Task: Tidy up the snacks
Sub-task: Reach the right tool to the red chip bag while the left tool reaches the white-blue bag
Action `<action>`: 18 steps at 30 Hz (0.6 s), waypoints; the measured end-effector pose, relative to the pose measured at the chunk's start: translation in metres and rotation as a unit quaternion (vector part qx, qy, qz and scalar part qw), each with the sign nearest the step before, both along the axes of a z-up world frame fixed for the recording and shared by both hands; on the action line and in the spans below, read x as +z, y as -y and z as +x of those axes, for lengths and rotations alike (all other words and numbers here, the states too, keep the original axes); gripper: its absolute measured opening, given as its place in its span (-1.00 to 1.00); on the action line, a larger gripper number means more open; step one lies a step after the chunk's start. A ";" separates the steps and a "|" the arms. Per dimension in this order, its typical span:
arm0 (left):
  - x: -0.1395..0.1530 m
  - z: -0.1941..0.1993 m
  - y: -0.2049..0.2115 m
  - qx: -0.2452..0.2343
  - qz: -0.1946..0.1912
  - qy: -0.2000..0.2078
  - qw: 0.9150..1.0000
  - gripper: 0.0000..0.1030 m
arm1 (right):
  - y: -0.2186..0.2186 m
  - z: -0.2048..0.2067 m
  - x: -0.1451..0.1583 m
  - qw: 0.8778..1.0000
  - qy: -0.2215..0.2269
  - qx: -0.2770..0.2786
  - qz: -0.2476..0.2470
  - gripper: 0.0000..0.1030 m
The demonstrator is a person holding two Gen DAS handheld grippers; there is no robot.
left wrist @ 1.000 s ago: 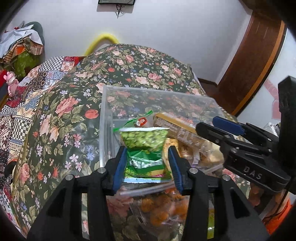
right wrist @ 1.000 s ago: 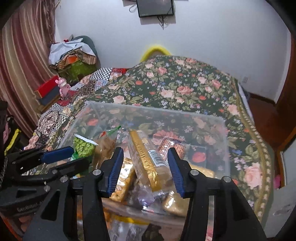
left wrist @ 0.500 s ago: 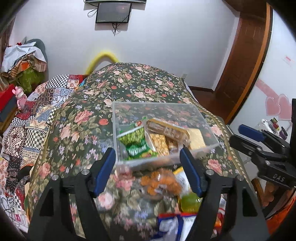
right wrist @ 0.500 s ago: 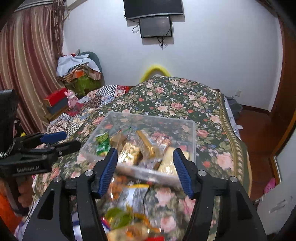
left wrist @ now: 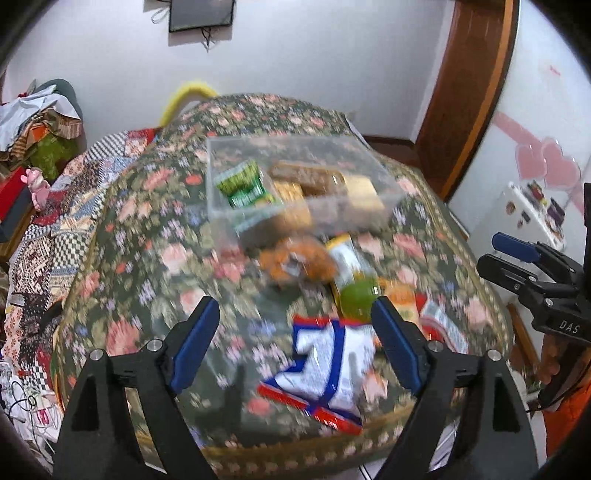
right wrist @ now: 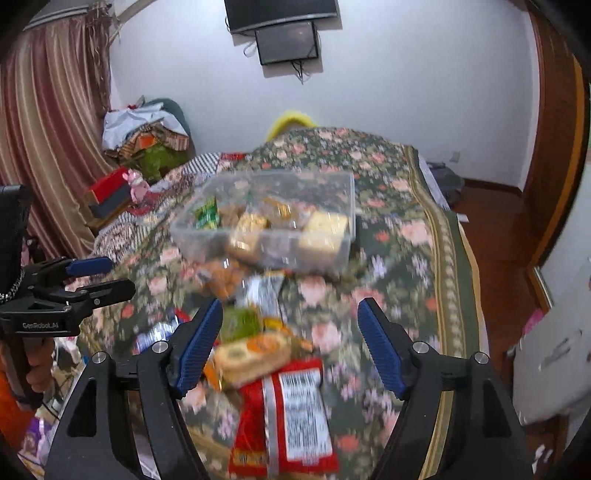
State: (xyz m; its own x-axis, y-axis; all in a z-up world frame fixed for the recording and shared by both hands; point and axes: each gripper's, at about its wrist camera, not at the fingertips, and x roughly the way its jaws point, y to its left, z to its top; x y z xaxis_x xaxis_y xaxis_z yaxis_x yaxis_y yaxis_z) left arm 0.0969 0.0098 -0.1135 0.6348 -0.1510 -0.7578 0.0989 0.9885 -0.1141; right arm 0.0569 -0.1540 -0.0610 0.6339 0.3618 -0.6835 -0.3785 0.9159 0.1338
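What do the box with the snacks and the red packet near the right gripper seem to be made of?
The box looks like clear rigid plastic: the snacks and the bedspread show through its walls. The red packet looks like glossy plastic film, perhaps foil-lined: it shines, wrinkles and carries a printed label.

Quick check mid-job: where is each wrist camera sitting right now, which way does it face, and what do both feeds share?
Left wrist view: on the left gripper, angled down over the bed; jaws open and empty; right gripper at the right edge.
Right wrist view: on the right gripper, same downward look; jaws open and empty; left gripper and a hand at the left.
Shared: clear bin, loose snack packets, floral bedspread, wall screen.
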 end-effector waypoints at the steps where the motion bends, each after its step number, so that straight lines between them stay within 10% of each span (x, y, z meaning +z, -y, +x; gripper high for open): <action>1: -0.004 -0.002 0.003 -0.004 0.001 -0.006 1.000 0.64 | 0.000 -0.003 -0.005 1.000 -0.005 0.000 -0.002 0.43; 18: -0.069 -0.004 0.034 -0.028 0.018 -0.085 0.996 0.64 | -0.011 -0.025 -0.081 0.993 -0.110 0.024 -0.020 0.60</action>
State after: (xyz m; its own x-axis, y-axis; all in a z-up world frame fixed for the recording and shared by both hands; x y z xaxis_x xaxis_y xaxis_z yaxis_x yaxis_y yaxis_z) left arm 0.0928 -0.0244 -0.1823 0.4884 -0.1533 -0.8591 0.1356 0.9858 -0.0989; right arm 0.0314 -0.1433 -0.1424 0.4509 0.3578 -0.8177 -0.3870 0.9039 0.1822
